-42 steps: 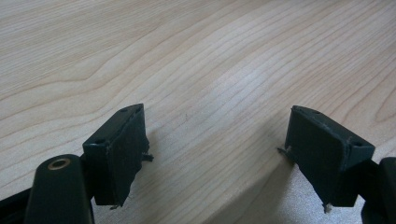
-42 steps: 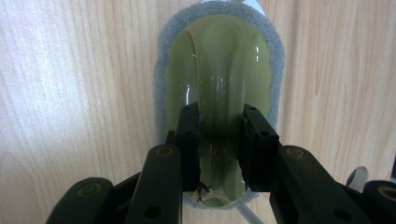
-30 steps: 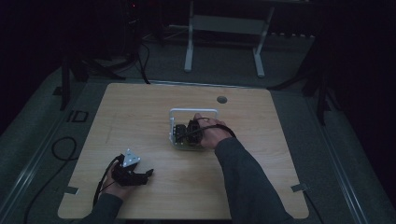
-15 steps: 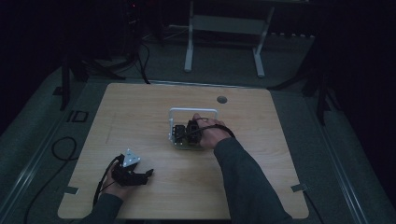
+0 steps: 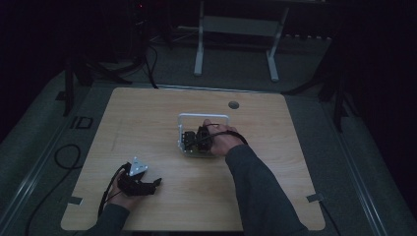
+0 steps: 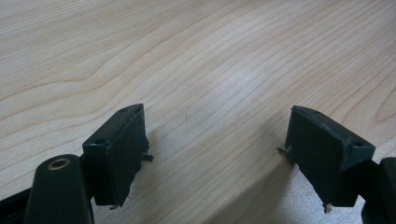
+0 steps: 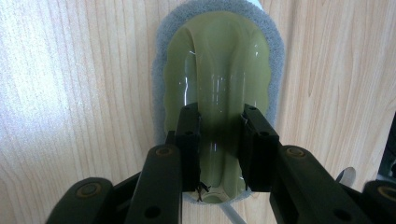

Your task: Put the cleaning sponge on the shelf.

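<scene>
A scrubber with an olive-green glossy handle (image 7: 217,70) on a grey sponge pad (image 7: 161,70) lies flat on the wooden table. My right gripper (image 7: 219,116) points down at it, and its jaws are shut on the raised ridge of the handle, one on each side. In the high view the right gripper (image 5: 194,140) sits mid-table inside a white frame (image 5: 204,116), held by a hand in a dark sleeve. Near the front left corner my left gripper (image 5: 147,184) rests low over bare wood. Its jaws stand wide open with nothing between them (image 6: 217,114).
The room is dim. The table (image 5: 147,113) has a round cable hole (image 5: 233,104) at the back right. A black cable (image 5: 64,152) loops on the floor to the left. A white stand (image 5: 236,24) is on the floor behind the table.
</scene>
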`<state>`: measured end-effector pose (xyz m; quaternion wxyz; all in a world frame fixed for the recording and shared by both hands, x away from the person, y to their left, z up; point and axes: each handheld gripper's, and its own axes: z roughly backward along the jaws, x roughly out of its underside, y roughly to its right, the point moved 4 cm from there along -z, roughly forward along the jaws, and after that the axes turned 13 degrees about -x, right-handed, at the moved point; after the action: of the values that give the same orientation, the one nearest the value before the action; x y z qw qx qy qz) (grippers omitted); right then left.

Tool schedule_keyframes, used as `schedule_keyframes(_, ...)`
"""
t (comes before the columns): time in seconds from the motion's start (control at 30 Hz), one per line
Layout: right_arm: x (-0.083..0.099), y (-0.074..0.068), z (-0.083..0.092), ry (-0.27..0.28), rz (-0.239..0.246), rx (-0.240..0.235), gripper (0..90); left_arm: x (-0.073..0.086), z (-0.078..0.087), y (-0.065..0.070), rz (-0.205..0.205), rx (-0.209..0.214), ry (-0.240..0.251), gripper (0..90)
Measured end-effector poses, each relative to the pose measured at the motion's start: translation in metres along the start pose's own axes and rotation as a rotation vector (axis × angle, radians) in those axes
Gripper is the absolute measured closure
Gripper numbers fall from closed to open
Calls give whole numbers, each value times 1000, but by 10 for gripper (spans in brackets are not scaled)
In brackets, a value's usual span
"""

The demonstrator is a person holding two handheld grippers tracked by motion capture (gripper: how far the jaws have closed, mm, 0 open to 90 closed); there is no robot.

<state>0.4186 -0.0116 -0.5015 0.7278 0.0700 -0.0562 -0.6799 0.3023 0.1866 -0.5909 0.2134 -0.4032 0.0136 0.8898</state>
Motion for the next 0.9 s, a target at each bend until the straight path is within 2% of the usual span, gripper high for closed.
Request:
schedule_keyframes(0.33, 1, 1, 2, -1, -18, 9, 717, 0, 0, 0, 0, 0, 0, 209)
schedule_keyframes(0.9, 1, 3, -1, 4, -23, 53, 715, 0, 0, 0, 3, 0, 1, 209)
